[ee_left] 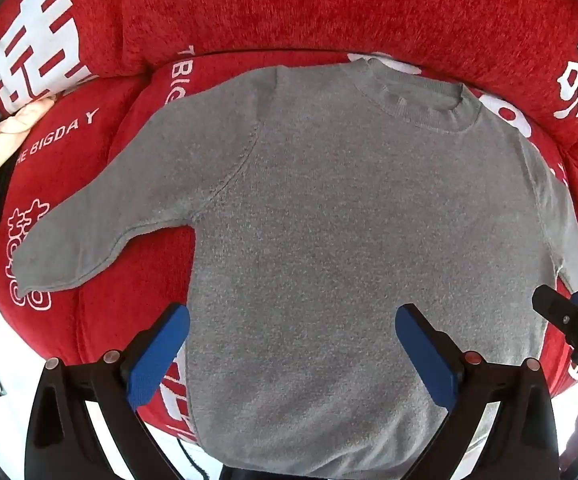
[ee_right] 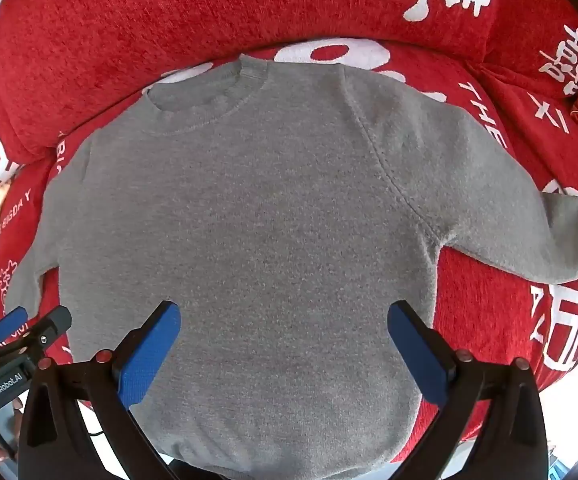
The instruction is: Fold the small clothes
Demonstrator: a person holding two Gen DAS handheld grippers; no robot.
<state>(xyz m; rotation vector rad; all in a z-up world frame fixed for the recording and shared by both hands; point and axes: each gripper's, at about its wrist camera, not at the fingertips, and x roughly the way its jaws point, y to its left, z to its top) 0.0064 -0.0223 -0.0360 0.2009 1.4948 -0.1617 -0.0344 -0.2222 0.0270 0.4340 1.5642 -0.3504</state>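
Note:
A small grey sweater (ee_left: 329,220) lies flat, front up, on a red sofa seat, collar at the far side, hem toward me. Both sleeves are spread out: the left sleeve (ee_left: 89,236) points down-left, the right sleeve (ee_right: 529,220) points down-right. It also shows in the right wrist view (ee_right: 249,220). My left gripper (ee_left: 293,320) is open and empty, above the lower left part of the sweater. My right gripper (ee_right: 285,320) is open and empty above the lower right part. Each gripper shows at the edge of the other's view: the right gripper (ee_left: 569,320), the left gripper (ee_right: 29,328).
The red sofa cover (ee_left: 329,8) has white characters and lettering; its backrest rises behind the sweater. A pile of cream and dark clothes (ee_left: 1,152) lies at the far left of the seat. The seat's front edge (ee_right: 561,376) is close below the hem.

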